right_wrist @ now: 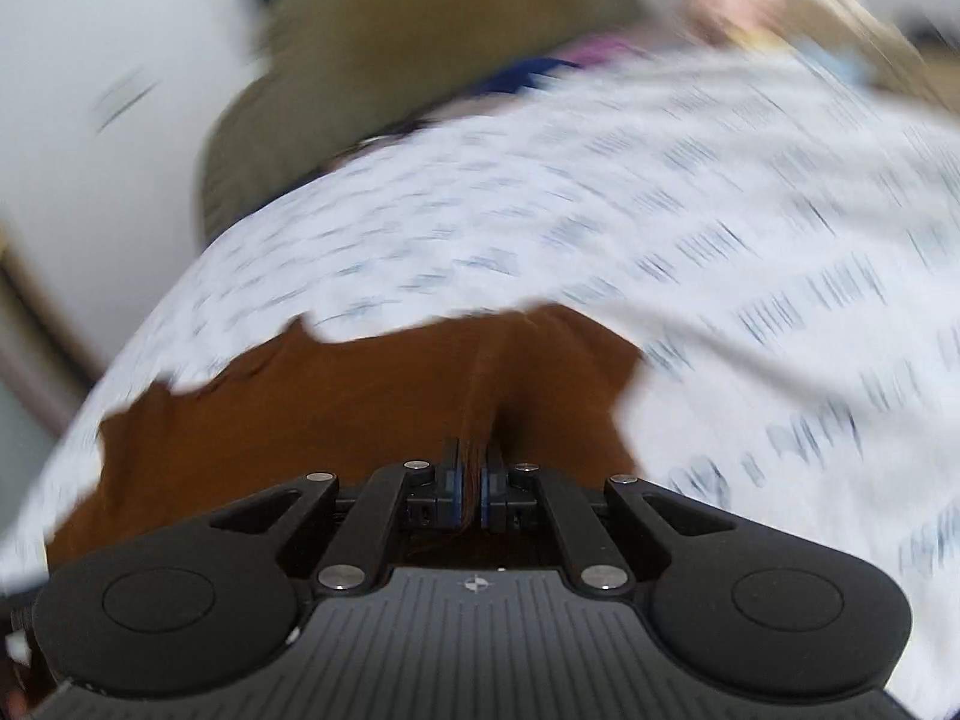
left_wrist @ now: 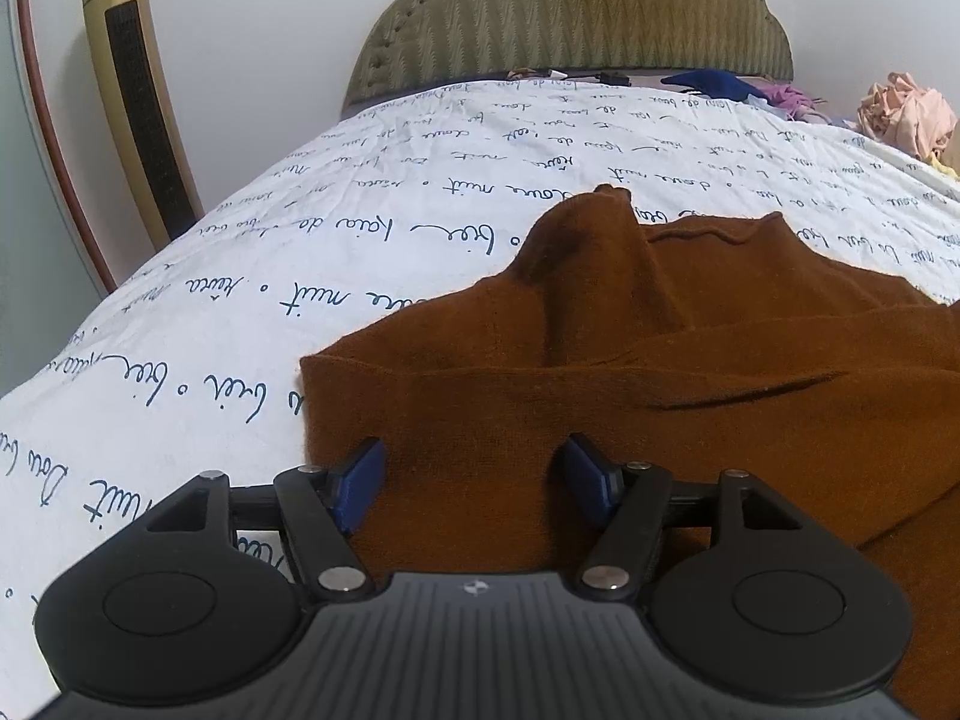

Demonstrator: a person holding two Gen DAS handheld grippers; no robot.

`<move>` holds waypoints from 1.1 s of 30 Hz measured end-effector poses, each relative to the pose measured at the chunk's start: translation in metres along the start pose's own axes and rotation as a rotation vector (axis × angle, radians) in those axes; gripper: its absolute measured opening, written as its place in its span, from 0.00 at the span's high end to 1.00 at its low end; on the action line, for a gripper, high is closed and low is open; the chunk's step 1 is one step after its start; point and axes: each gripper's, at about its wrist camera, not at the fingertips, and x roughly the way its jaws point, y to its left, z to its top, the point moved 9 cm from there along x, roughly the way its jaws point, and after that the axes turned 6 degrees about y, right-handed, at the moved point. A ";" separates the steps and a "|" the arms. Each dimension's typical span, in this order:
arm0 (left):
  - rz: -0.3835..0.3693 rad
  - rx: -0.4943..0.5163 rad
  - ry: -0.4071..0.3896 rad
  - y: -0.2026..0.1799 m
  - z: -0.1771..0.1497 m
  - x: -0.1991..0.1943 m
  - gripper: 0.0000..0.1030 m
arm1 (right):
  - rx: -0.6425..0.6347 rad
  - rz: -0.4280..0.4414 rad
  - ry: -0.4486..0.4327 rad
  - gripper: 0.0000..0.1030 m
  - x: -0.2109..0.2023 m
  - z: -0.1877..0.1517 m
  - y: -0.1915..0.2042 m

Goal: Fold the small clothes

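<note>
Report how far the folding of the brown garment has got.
Done: the brown garment lies spread on the printed bedsheet, one part already lapped over. In hand: the right gripper is shut on a pinched ridge of its cloth; the left gripper is open above its near edge. Left: finishing the fold, then the crumpled clothes near the headboard.

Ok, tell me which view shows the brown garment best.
The left wrist view: the brown garment is sharp there, spread on the printed bedsheet, folds and hem visible. The right wrist view is motion-blurred and shows only a smaller patch pinched in the right hand-held gripper.
</note>
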 end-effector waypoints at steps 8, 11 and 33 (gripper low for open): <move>0.008 0.013 0.000 0.002 -0.004 -0.003 0.32 | 0.207 -0.011 -0.138 0.80 -0.039 -0.014 -0.029; 0.013 0.014 0.004 0.002 -0.003 -0.002 0.31 | 0.161 -0.039 -0.229 0.79 -0.065 -0.002 -0.026; 0.032 -0.054 0.031 0.028 -0.011 -0.005 0.18 | -0.105 0.209 0.085 0.81 0.016 0.003 0.064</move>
